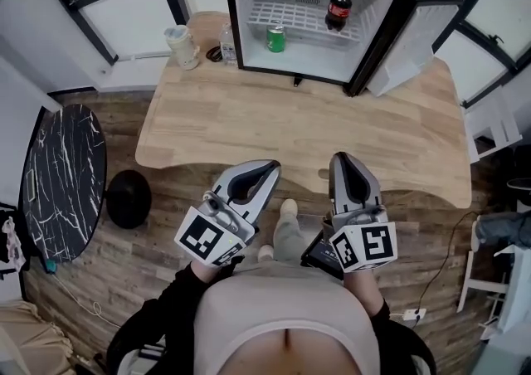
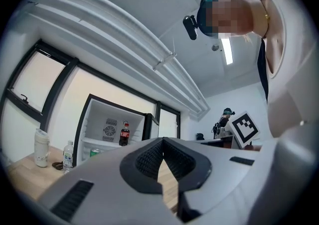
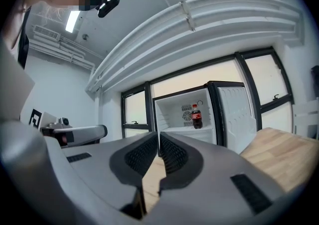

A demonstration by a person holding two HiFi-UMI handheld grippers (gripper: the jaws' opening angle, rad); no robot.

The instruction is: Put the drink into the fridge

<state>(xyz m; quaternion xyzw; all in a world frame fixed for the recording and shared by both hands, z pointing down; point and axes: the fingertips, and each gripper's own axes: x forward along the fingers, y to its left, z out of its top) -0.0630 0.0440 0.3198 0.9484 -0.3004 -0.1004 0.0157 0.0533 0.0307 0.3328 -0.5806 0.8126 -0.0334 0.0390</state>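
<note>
Drink: a cola bottle [image 1: 338, 8] with a red cap, red label and dark contents. It stands upright at the right end of the white wire shelf [image 1: 286, 17] inside the open fridge [image 1: 369, 33]. A green can [image 1: 275, 38] stands upright lower down, on the fridge floor towards the left. A round fan grille shows on the back wall behind the bottle. The fridge door [image 1: 415, 41] is swung out to the right. Left gripper [image 1: 272, 168] and right gripper [image 1: 344, 158] are both held low near the person's body at the near edge of the table, well apart from the fridge and bottle, jaws pointing towards the fridge. Left jaws: tips meet, nothing between them. Right jaws: pressed together to a thin slit, nothing between them. Surface: light wooden table [image 1: 290, 129] with rounded corners, and the fridge sits at its far edge. Just left of the fridge stand a clear water bottle [image 1: 228, 43] and a pale lidded cup [image 1: 181, 46], with a small dark item between them that is too small to identify. Room: wood-plank floor, dark-framed windows behind the table, a round black marbled table [image 1: 62, 182] to the left and a round black object [image 1: 129, 197] on the floor beside it.
</note>
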